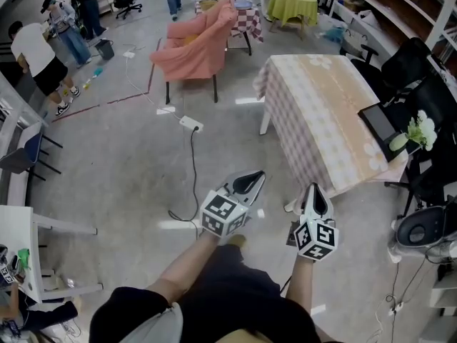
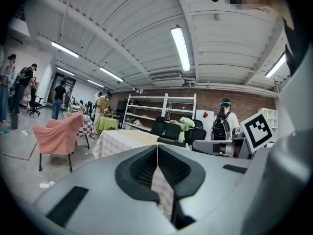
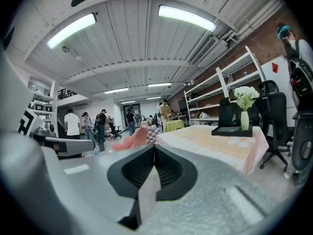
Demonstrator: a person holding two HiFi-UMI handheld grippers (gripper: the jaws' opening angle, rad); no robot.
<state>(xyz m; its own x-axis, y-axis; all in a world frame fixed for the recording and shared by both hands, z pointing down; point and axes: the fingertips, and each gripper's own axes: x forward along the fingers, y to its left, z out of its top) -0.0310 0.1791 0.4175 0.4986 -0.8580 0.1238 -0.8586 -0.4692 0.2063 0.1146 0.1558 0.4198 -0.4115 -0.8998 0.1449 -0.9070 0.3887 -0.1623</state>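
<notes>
While my left hand-held gripper and right hand-held gripper hover pinched shut and empty above the floor, the nearest tablecloth, draping the bench just ahead, looks soft, light, best nipped at its hanging hem.

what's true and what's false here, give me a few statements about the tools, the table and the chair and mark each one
1. The left tool and the right tool each have their jaws together with nothing between them. True.
2. The black tray lies on the floor. False: it lies on the table, beside the white flowers.
3. A pink cloth is draped over the chair. True.
4. The small round table at the back has a red cloth. False: its cloth is yellow-green.
</notes>
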